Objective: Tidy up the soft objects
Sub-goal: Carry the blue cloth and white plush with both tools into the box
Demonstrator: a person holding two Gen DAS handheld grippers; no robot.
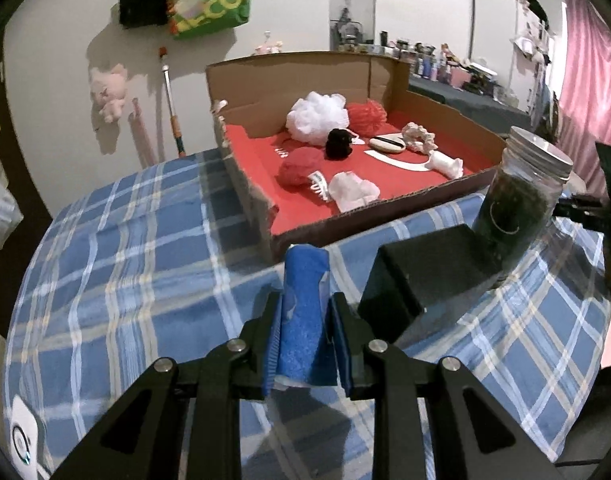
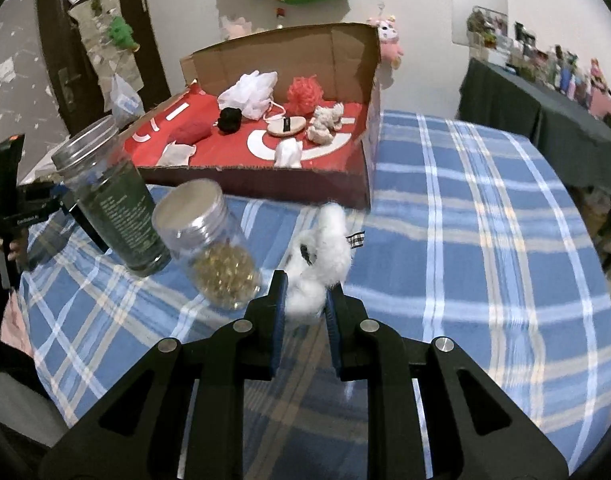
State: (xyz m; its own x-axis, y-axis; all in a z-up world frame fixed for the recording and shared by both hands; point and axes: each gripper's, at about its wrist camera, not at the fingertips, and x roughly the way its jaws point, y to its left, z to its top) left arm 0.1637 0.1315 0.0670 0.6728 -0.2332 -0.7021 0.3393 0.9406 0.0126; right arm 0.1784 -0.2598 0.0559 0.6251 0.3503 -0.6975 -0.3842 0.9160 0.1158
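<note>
Left gripper [image 1: 305,320] pinches a blue sponge [image 1: 303,312], lower end hidden. Right gripper [image 2: 305,300] pinches a white plush toy [image 2: 321,256] near the box [image 2: 265,182] edge.

The left black angular linkage tool [image 1: 305,322] has blue padded fingers [image 1: 274,344] and round silver pivot screws. The right black tool [image 2: 303,302] matches: blue pads [image 2: 276,322], silver screws, triangular cutouts in its arms.

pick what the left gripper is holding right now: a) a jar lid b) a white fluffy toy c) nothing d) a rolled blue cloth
d: in the left wrist view the left gripper is shut on a rolled blue cloth pinched between its pads, above the plaid tablecloth; the white fluffy toy sits in the right gripper instead.
</note>
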